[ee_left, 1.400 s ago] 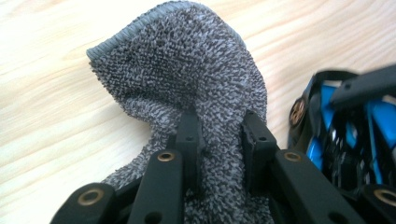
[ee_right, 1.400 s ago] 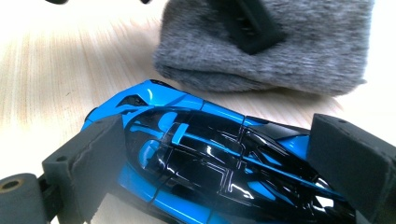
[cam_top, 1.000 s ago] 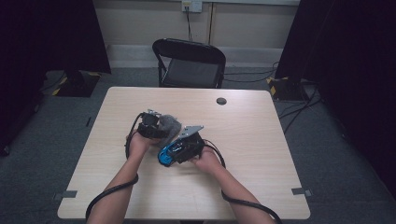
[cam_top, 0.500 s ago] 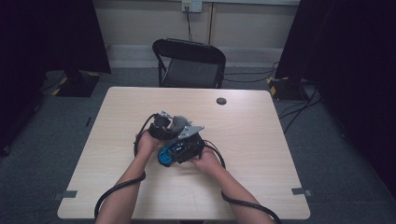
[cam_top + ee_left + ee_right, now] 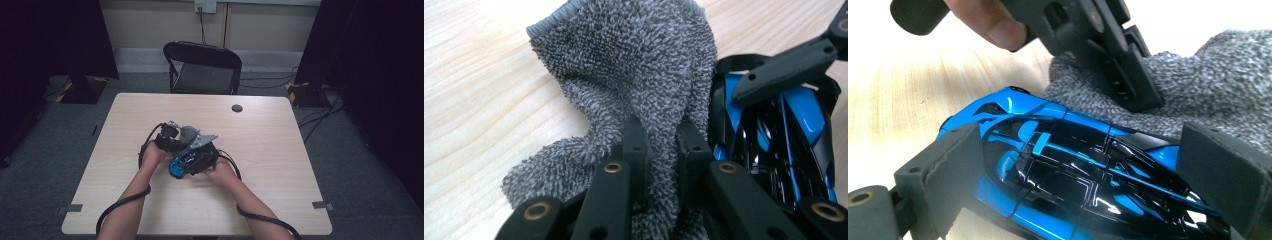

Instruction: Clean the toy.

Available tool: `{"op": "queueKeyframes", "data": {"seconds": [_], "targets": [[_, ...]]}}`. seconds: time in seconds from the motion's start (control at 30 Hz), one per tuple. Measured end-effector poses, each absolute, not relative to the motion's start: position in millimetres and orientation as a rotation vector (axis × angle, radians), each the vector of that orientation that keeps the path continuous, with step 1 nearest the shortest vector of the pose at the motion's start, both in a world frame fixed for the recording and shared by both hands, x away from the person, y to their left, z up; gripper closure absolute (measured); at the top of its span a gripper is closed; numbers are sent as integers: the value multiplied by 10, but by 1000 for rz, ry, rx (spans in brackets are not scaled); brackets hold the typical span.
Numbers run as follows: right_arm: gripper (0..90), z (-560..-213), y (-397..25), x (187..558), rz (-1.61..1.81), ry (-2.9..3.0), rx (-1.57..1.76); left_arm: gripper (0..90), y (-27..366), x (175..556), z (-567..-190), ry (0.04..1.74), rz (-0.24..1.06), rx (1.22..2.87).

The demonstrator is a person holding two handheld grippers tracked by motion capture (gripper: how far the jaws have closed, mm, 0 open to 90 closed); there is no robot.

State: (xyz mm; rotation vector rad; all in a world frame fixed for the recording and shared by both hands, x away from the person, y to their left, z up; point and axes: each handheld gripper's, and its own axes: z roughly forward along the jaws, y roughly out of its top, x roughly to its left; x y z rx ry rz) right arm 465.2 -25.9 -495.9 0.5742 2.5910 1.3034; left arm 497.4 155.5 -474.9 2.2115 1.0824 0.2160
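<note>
toy car [image 5: 1088, 175], glossy blue and black, sits low over the table [image 5: 280, 145], clamped front and back between the right tongs [image 5: 1088, 180]. the right gripper view shows its ribbed roof; the high view gives just a blue patch, seemingly its nose. a grey terry cloth [image 5: 624, 100], pinched in the clenched left tongs [image 5: 661, 145], presses against the car's side.

Toy car [image 5: 1083, 170] rear cut off by frame edge in right gripper view. Grey cloth [image 5: 624, 90] lower part hidden behind jaws in left gripper view. Small dark disc [image 5: 237, 108] on table too small to identify.
</note>
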Motion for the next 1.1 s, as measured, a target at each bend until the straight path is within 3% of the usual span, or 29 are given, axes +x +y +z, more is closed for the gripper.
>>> {"op": "queueKeyframes", "data": {"seconds": [1.1], "targets": [[49,-4947,-231,4645,1288,2604,570,780,2072,4532,-4715,1148,181,2190]]}}
